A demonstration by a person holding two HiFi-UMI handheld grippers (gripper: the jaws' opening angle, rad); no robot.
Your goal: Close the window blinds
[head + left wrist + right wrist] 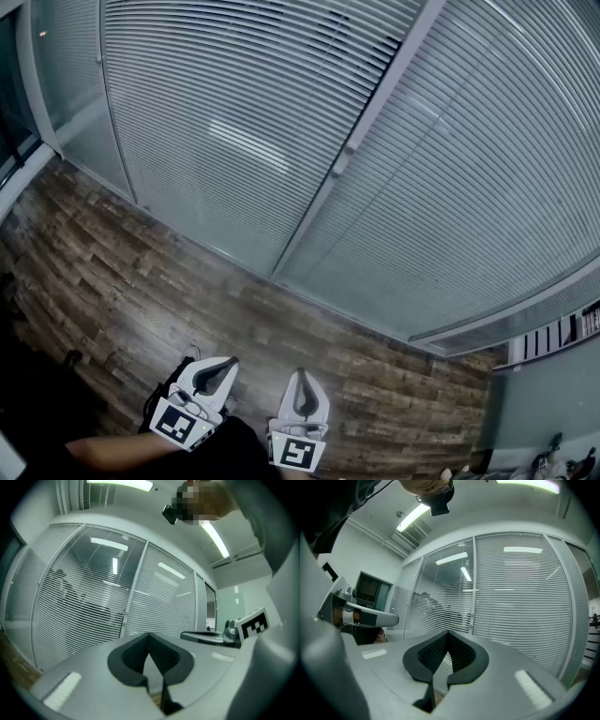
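Note:
Slatted window blinds hang behind glass panels across the wall ahead. The left panel [234, 122] has its slats partly open, with dark shapes showing through; the right panel [469, 206] looks more closed. A small knob [339, 164] sits on the frame post between them, also visible as the knob [125, 614] and the knob [472, 615]. My left gripper [214, 370] and right gripper [302, 382] hang low over the floor, well short of the blinds. Both are shut with nothing between their jaws, as the left gripper [149, 634] and right gripper [447, 633] show close up.
A wood-plank floor [131, 281] runs from the glass wall toward me. Shelving [562, 333] and some small objects [553, 461] stand at the far right. In the right gripper view a dark screen [370, 590] is mounted on the left wall.

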